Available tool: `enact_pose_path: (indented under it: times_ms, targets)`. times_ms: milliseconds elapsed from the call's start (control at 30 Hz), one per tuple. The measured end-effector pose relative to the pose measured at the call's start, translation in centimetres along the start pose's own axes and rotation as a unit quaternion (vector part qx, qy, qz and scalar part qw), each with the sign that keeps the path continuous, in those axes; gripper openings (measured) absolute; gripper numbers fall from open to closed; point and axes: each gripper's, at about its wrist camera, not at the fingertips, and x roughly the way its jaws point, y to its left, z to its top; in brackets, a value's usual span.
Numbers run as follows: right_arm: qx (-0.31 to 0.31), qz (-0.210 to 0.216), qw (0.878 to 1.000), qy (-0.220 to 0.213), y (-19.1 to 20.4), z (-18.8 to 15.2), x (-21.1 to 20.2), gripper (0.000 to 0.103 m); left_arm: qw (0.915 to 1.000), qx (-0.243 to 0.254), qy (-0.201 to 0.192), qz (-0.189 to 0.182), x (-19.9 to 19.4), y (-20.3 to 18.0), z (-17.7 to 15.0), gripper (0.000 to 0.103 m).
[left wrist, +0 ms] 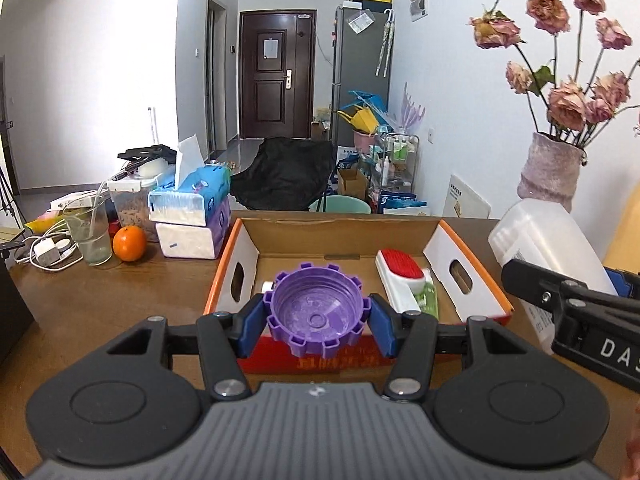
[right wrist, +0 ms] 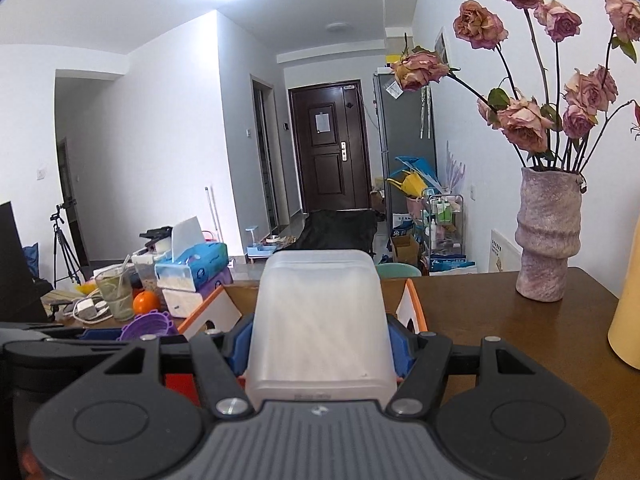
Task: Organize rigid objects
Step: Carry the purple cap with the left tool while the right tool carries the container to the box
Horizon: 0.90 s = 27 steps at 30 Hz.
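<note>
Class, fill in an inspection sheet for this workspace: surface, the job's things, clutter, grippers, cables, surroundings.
Surface: brown wooden table.
Job's things: open cardboard box holding a red-and-white brush; purple ridged cap; frosted plastic container.
Clutter: tissue packs, orange, glass with straw, vase of dried roses.
Grippers: left gripper shut on the cap; right gripper shut on the container.
Cables: white charger and cord at the table's left edge.
Surroundings: dark door, fridge, tripod.

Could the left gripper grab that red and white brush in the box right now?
Probably not: the left gripper is shut on the purple cap. The brush lies uncovered in the cardboard box, so dropping the cap first should free the way.
</note>
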Motion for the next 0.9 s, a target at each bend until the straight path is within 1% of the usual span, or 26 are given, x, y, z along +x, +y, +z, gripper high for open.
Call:
enact_pose_path:
  times_ms: [233, 500, 733, 900]
  targets:
    - [0.014, -0.004, 1.000, -0.003, -0.5, 2.0, 2.2, 0.064, 0.9999, -0.003, 0.009, 0.008, 2.9, 0.2, 1.9, 0.056]
    - [0.030, -0.011, 0.999, 0.005, -1.5, 3.5, 5.8, 0.064, 0.9994, -0.025, 0.022, 0.014, 6.8, 1.2, 3.3, 0.056]
    - [0.027, -0.016, 0.999, 0.020, -1.7, 3.5, 9.5, 0.064, 0.9979, -0.048, 0.035, 0.025, 10.7, 2.5, 4.4, 0.056]
    - [0.025, -0.020, 0.999, 0.040, -2.1, 2.8, 12.7, 0.064, 0.9966, -0.056, 0.049, 0.036, 13.3, 2.8, 4.4, 0.056]
